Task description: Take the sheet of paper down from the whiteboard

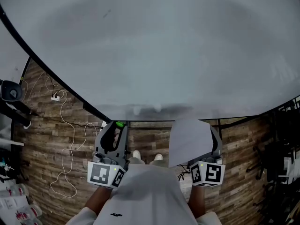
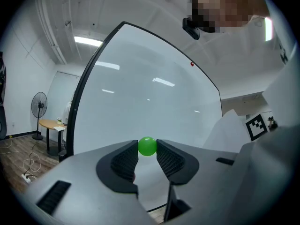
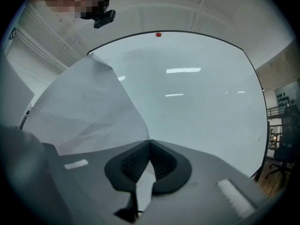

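Sheet of paper [image 3: 89, 111] off the whiteboard [image 1: 150, 55] and in the right gripper [image 3: 149, 144], pinched at its lower edge between fingers [image 3: 136, 161] pressed flat together, no gap left between them. Lightly creased, standing up and to the left of the fingers in the right gripper view; in the head view, hanging in front of the person, below the board's bottom edge. No pin or tape to be seen on the sheet itself. Beside it, level with it and well apart, the left gripper [image 2: 147, 154], fingers [image 2: 125, 162] part-way closed on a small green ball [image 2: 147, 146], gripped at their very tips; most likely the magnet that pinned the sheet, though that is a guess from its look. Board face bare and white across both gripper views, save for a small red dot [image 3: 158, 34] near its top edge, possibly another magnet. Further out, wood-plank floor [image 1: 56, 139] with a loose white cable [image 1: 70, 139] trailing over it, and a standing fan [image 2: 40, 104] at the far wall. Judged from all this, the main step done: sheet free of the board and securely held. Left, at most, setting the sheet and the green ball down somewhere; no bench or tray for them in view.
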A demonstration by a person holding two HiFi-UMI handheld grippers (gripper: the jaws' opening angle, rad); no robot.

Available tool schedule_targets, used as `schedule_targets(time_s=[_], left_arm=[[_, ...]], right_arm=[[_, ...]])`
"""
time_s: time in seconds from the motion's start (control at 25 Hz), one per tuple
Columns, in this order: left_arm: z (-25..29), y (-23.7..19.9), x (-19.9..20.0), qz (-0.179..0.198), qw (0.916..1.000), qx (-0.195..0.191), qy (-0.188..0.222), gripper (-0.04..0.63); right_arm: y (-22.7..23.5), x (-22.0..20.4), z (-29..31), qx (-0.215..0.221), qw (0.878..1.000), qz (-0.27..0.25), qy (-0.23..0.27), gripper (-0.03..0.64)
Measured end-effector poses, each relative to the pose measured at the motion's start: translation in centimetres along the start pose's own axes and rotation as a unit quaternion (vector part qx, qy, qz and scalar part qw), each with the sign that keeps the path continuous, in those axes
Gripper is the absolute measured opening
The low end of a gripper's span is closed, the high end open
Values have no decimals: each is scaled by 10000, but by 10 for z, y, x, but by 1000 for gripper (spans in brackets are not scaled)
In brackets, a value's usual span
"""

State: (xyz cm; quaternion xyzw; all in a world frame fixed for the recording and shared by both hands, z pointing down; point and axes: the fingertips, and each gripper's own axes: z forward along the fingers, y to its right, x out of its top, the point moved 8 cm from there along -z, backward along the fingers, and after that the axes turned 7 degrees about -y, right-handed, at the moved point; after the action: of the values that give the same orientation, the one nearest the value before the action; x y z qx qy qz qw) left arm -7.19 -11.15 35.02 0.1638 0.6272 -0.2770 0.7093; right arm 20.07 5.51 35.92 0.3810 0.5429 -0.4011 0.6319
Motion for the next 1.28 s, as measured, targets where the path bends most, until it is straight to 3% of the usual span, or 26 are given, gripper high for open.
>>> schedule_targets(time_s=[1.28], left_arm=[[17,-3,2,-19,10000,-23,-10,123]], right_arm=[[-5,0,23,144,9998,-82,-124,11]])
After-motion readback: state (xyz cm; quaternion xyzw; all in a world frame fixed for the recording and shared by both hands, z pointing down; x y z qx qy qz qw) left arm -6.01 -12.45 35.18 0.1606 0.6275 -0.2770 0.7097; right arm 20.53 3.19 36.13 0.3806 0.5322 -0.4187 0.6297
